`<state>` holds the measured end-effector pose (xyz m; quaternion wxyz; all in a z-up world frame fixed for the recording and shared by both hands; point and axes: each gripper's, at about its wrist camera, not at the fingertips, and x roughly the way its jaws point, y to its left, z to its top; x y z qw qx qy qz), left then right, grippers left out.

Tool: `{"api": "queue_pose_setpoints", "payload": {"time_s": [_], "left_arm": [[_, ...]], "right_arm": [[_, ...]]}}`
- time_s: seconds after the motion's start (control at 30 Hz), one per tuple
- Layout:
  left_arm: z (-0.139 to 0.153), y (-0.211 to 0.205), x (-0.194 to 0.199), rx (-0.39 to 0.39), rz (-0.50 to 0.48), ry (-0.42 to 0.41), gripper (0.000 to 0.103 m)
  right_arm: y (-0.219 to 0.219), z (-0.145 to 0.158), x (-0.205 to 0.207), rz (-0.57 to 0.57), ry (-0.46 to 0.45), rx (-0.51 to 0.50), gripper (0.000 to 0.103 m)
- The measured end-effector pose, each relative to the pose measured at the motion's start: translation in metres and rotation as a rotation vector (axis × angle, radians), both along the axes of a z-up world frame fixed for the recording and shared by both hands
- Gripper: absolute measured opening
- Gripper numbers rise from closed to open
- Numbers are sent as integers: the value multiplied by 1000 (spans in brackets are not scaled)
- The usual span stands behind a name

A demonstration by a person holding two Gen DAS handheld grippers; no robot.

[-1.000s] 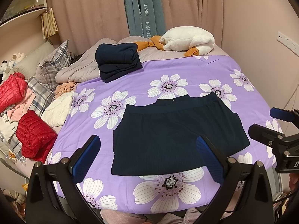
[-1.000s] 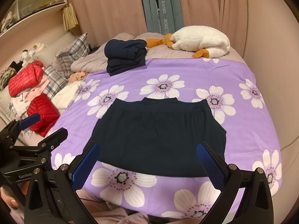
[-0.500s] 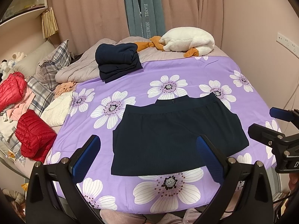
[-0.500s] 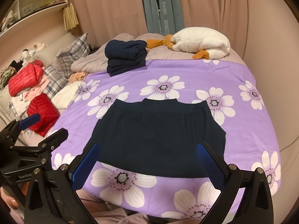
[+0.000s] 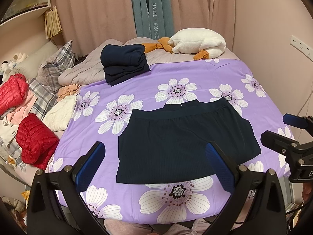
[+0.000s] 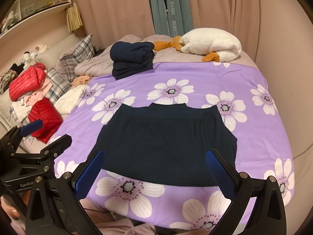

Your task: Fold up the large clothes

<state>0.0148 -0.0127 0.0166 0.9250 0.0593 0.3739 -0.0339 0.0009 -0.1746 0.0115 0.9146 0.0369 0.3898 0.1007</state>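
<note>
Right now both grippers hang above the near edge of the bed, holding nothing. On the left gripper [image 5: 155, 163] the jaws stand wide, blue pads apart, and the right gripper [image 6: 155, 170] is spread just as wide. Between them, down on the purple flowered sheet [image 5: 195, 76], lies the dark navy garment [image 5: 182, 139], spread flat near the foot of the bed with its collar end pointing away toward the curtains. Its fabric is so dark that seams and sleeves are hard to make out; the near hem runs partly behind the right finger in both views.

Further back, a folded navy stack [image 5: 123, 62] sits where the purple sheet meets the grey quilt [image 5: 82, 74]. Behind that, a white plush goose [image 5: 197, 41] lies by the curtains, its head tucked out of sight. To the left, red puffer jackets [image 5: 35, 137] and a plaid pillow [image 5: 58, 62] pile up, partly cut by the lens edge. The teal hanging cloth [image 5: 154, 9] shows lettering, cut off below by the goose and quilt.
</note>
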Motion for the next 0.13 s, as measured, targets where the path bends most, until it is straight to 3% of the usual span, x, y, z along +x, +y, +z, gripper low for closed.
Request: {"api": "queue_pose_setpoints", "payload": {"time_s": [0.13], "left_arm": [[0,2,1,-7,9,1,103]], "right_arm": [[1,0,0,1,-1,0,102]]}}
